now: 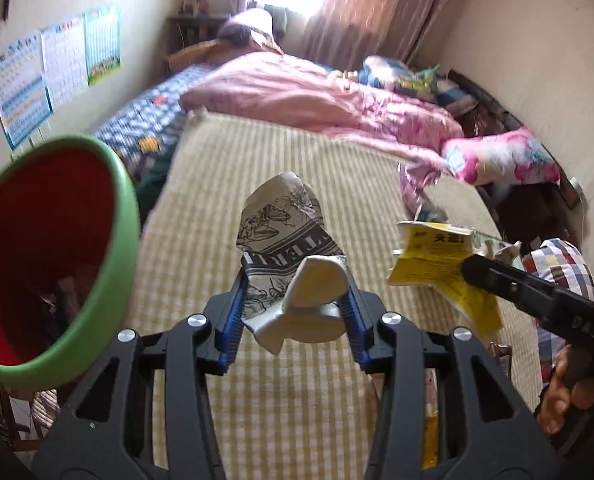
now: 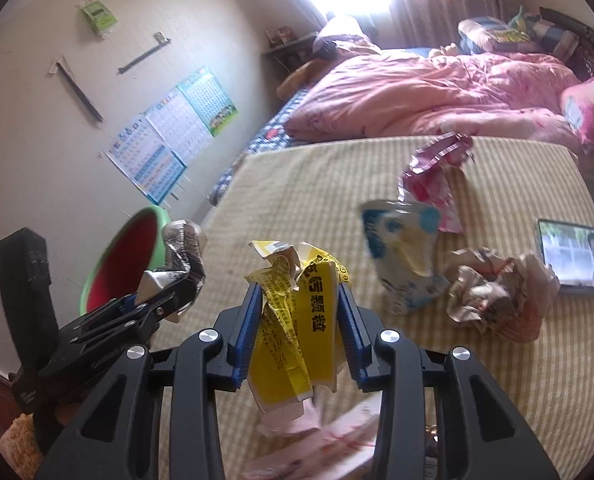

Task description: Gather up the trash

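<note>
- Since both tongs are already loaded, the step in hand looks like dumping into the green-rimmed red bin point(image 1: 57, 256) off the left edge of the bed.
- Left tongs point(image 1: 293, 300) are clenched on a crumpled black-and-white printed carton point(image 1: 285, 236), held above the checked mat point(image 1: 297, 152) and just right of the bin's rim.
- Right tongs point(image 2: 299, 320) are clamped on a torn yellow wrapper point(image 2: 297, 312), also in the air.
- I'd swing left over the opening first and release only once the carton is past the rim, then bring the right across.
- Only the right wrist view shows what's left on the mat: a blue-and-white pouch point(image 2: 401, 256), crumpled paper point(image 2: 497, 296), a pink wrapper point(image 2: 437, 184), plus a phone point(image 2: 573, 258) to avoid.
- Only the left wrist view looks down into the bin.
</note>
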